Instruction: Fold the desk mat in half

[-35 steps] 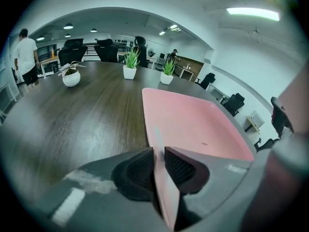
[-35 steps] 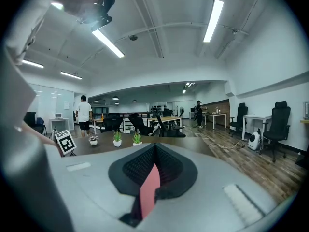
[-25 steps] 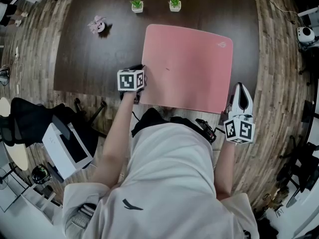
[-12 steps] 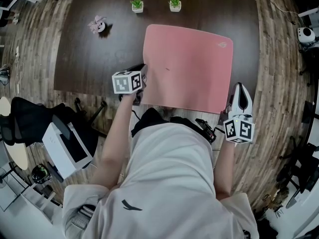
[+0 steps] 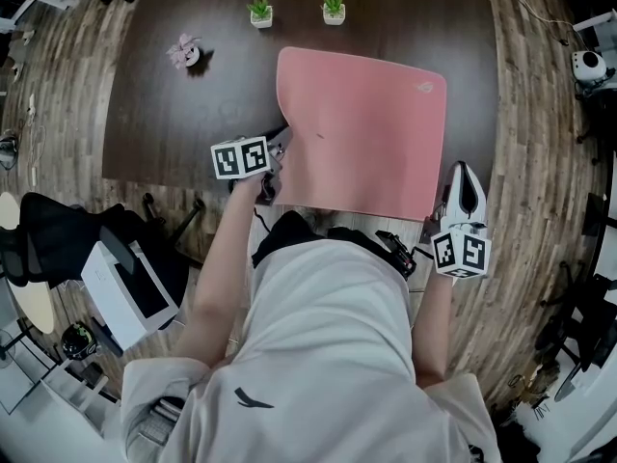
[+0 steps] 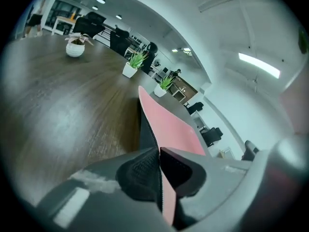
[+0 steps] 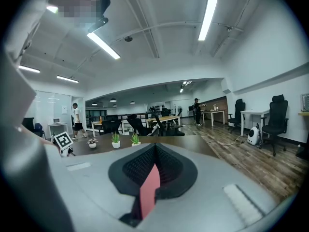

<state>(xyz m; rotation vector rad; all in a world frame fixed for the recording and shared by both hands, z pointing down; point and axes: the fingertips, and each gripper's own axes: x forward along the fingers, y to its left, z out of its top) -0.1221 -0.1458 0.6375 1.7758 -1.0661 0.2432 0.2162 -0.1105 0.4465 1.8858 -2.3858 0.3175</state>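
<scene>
Along mat front — left gripper just closing on left edge, right gripper clamped on corner; looks thin, floppy — hold corners.

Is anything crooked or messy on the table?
Nothing is spilled or broken. Only the pink desk mat looks odd: its near left corner is tipped up off the table, pinched in the left gripper, whose jaws have just been closing on it. The right gripper pinches the mat too.

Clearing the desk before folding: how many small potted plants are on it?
3: left green plant and right green plant at the far edge; pinkish plant left of them. None looks hidden.
</scene>
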